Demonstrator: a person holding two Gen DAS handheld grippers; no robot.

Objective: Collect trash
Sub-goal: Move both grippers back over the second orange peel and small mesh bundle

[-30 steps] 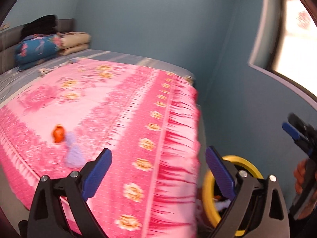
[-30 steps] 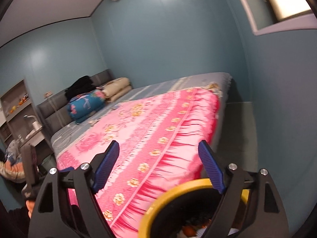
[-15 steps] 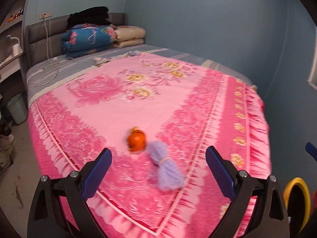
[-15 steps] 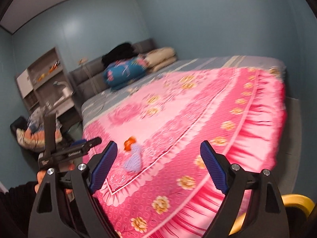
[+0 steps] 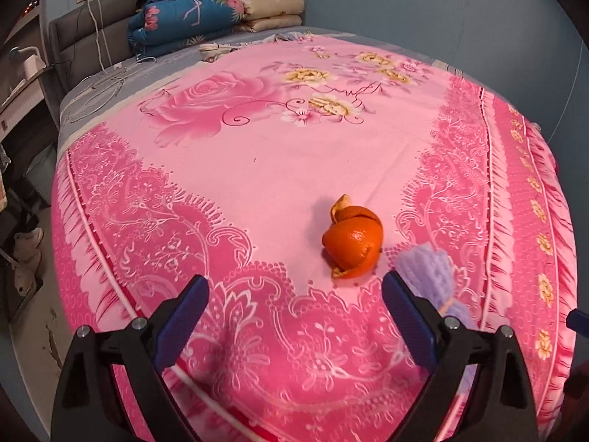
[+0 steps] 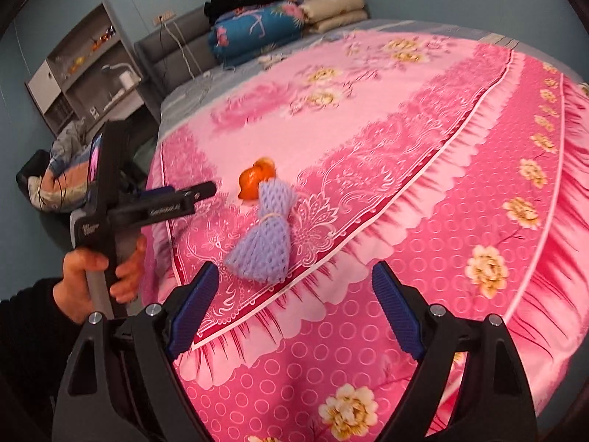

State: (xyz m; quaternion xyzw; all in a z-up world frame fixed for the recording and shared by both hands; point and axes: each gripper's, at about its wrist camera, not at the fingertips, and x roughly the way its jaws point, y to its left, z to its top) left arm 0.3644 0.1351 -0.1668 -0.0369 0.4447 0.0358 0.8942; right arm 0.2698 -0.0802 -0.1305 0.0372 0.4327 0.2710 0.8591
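Left gripper (image 5: 294,316) spread, orange peel (image 5: 352,241) just ahead

Curled orange peel (image 5: 351,241) lay on pink blanket (image 5: 257,169), ahead of left claw (image 5: 294,315). Purple foam net (image 6: 265,237), tied mid-length, touched it, just beyond right claw (image 6: 294,304).

left tongs (image 6: 184,193): white lettering on side of arm and on body, too blurred to read.

Black gripper (image 5: 294,304) frames, blue pads (image 5: 180,318), silver screws.
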